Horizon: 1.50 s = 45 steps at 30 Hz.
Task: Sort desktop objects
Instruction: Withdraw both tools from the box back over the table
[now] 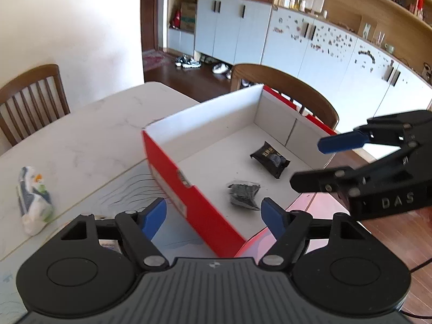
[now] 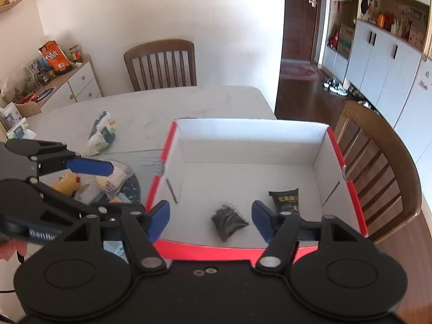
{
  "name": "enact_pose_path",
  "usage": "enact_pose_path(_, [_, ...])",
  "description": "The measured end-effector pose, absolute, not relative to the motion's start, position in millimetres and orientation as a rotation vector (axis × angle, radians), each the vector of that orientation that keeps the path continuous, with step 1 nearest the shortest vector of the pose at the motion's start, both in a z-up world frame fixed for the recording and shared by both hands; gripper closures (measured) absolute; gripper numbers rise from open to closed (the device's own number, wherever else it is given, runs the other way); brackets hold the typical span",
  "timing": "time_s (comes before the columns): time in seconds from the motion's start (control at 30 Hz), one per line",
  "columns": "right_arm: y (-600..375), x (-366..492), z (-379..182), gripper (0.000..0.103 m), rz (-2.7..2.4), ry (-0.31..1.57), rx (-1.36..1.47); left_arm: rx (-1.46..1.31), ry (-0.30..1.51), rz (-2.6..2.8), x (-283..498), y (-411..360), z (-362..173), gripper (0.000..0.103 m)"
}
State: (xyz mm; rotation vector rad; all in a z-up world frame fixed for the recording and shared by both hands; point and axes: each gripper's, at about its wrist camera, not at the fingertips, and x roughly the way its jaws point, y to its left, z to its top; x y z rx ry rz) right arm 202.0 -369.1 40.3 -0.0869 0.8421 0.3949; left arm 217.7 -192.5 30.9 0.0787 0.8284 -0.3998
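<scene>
The left tongs (image 1: 213, 217) stand spread, blue pads apart, nothing between them; they hang above the near left corner of the red box (image 1: 172, 175). The right tongs (image 2: 210, 220) are likewise spread and empty, poised over the near edge of the same box, and show from the side at the right of the left wrist view.

The box sits open on the white counter (image 1: 81, 140), its inside white. Two items lie on its floor: a black labelled packet (image 1: 270, 159) toward the far right, and a clear bag of dark contents (image 1: 244, 193) nearer the front. They lie near each other but apart, and neither touches a wall.

Outside the box, on the counter to the left, lies a white, blue and green printed pouch (image 1: 33, 199). Nearer, below the left tongs in the right wrist view, sit a yellow plush toy (image 2: 67, 183) and a small white wrapped pack (image 2: 113, 179), close together on a dark patterned mat (image 2: 133, 189).

Wooden chairs stand at the far and right sides of the counter.
</scene>
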Motion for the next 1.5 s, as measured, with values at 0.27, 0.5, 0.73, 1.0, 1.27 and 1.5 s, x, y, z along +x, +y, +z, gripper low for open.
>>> enact_pose_path(0.27, [-344,164,50,0.025,0.420,0.776,-0.066,0.072,0.792,-0.379,188,-153,37,0.021])
enact_pose_path(0.5, [-318,138,47,0.022,0.419,0.737,-0.051,0.041,0.775,-0.362,164,-120,34,0.017])
enact_pose_path(0.73, [-296,126,37,0.020,0.401,0.733,-0.038,0.031,0.733,-0.355,142,-93,29,0.000])
enact_pose_path(1.0, [-269,117,14,0.019,0.359,0.749,-0.053,0.000,0.690,-0.352,123,-59,19,0.000])
enact_pose_path(1.27, [-254,114,-5,0.019,0.309,0.764,-0.039,0.021,0.671,-0.329,109,-26,-1,0.000])
enact_pose_path(1.5, [-237,113,-21,0.020,0.278,0.769,-0.055,0.041,0.658,-0.313,104,1,-20,0.000])
